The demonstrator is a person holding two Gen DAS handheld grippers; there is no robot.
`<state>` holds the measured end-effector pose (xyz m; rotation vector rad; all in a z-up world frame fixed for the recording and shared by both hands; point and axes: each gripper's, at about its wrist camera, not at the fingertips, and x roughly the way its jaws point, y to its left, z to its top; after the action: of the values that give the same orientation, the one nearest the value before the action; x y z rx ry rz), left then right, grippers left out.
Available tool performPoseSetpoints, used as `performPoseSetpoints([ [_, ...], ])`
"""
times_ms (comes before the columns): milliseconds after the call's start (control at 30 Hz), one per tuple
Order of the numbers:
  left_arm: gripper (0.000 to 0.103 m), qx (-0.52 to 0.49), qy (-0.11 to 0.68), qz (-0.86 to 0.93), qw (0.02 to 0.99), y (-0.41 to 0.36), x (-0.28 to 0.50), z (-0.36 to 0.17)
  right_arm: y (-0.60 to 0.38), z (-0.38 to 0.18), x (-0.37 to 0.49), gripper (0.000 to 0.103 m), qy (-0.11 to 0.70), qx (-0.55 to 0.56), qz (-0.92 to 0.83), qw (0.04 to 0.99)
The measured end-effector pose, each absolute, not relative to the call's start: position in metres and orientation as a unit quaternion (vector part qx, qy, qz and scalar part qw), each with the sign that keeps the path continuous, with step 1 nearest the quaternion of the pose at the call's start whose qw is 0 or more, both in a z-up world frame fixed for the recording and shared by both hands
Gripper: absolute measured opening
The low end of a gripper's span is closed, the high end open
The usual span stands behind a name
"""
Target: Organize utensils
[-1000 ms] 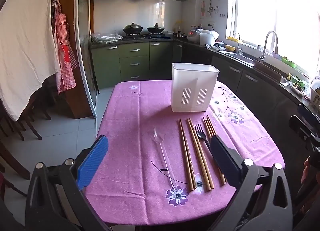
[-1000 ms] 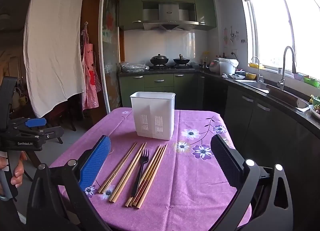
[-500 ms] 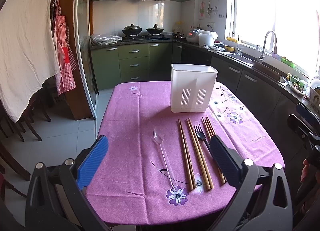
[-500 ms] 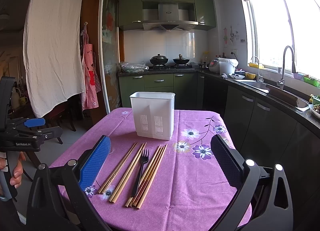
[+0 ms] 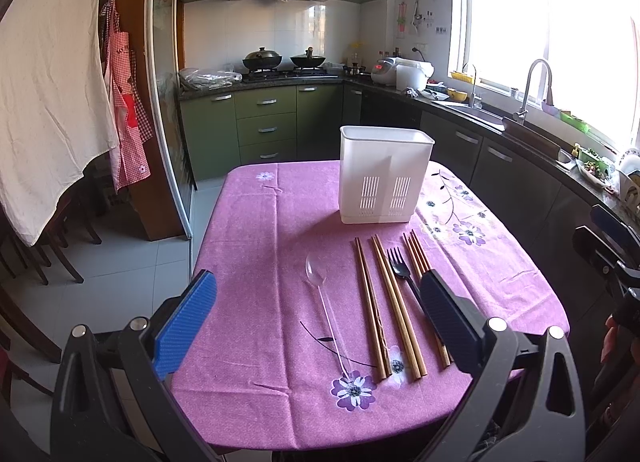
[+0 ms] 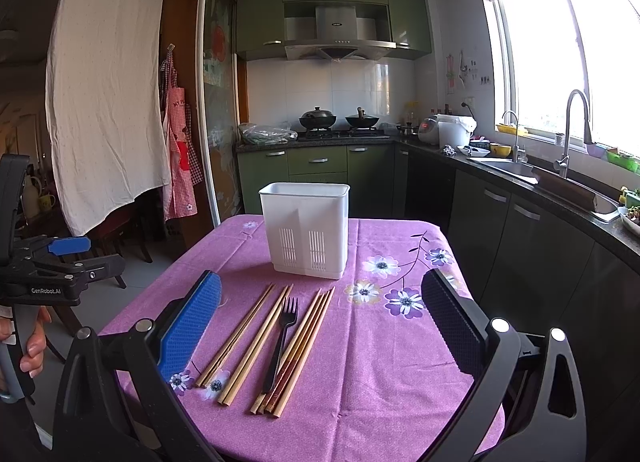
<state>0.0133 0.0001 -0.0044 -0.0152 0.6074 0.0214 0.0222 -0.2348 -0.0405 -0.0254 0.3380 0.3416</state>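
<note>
Utensils in a row on my purple tablecloth (image 5: 256, 246): one clear spoon (image 5: 325, 304), one black fork (image 6: 282, 338), one white holder (image 6: 306, 236).

I count three bundles of wooden chopsticks (image 6: 256, 336): two pairs left of the fork and a thicker bundle right of it, though I cannot tell how many sticks that one has. The holder stands upright beyond them, apart from their tips. My left gripper (image 5: 318, 320) hangs with jaws wide apart, the spoon and two pairs between its fingers; my right gripper (image 6: 320, 322) gapes equally, empty, framing fork and chopsticks below it.
</note>
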Motion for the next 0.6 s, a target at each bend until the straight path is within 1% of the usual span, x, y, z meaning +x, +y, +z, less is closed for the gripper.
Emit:
performPoseSetpoints([
  [600,0.097,-0.007,0.300,0.009,0.954,-0.0005,0.0142,-0.0071,-0.2317,-0.0430,0.0264,0.099,0.170,-0.013,0.169,0.971],
])
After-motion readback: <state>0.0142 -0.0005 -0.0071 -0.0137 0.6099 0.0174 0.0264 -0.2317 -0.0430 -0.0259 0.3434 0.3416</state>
